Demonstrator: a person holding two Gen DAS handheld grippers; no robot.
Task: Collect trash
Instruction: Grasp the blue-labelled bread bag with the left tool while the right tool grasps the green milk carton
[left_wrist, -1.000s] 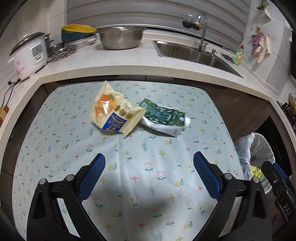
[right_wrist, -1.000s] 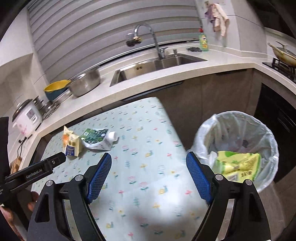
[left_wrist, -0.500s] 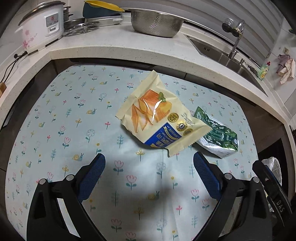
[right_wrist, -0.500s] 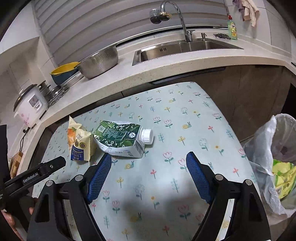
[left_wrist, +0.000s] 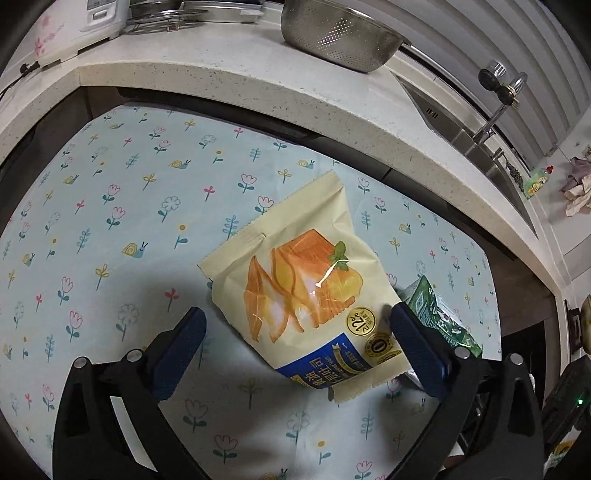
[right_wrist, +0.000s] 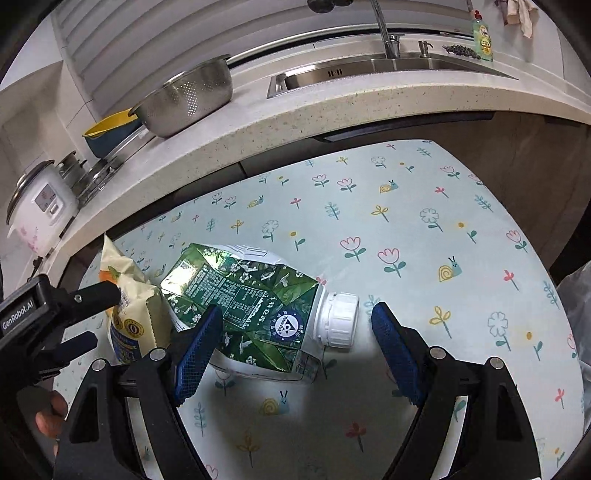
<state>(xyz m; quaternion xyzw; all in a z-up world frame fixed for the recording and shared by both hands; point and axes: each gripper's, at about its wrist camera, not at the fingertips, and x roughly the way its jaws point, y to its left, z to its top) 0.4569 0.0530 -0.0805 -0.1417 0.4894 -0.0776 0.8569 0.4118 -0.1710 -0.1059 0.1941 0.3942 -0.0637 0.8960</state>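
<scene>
A cream snack bag (left_wrist: 306, 291) with orange pictures lies on the floral tablecloth (left_wrist: 110, 229). My left gripper (left_wrist: 295, 332) is open, its blue pads either side of the bag's lower half. A crumpled green carton (right_wrist: 251, 299) with a white cap lies beside the bag; its edge shows in the left wrist view (left_wrist: 439, 321). My right gripper (right_wrist: 295, 332) is open around the carton's cap end. The snack bag also shows at the left of the right wrist view (right_wrist: 133, 306), with the left gripper body beside it.
A stone counter (right_wrist: 332, 107) curves behind the table with a steel colander (right_wrist: 184, 99), a yellow and blue bowl (right_wrist: 107, 133), a rice cooker (right_wrist: 40, 203) and a sink (right_wrist: 369, 68). A white bin bag edge (right_wrist: 580, 295) shows at the far right.
Both grippers have moved forward and down onto the table. The left one now straddles the snack bag and the right one straddles the carton. The bin has slid out of view.
</scene>
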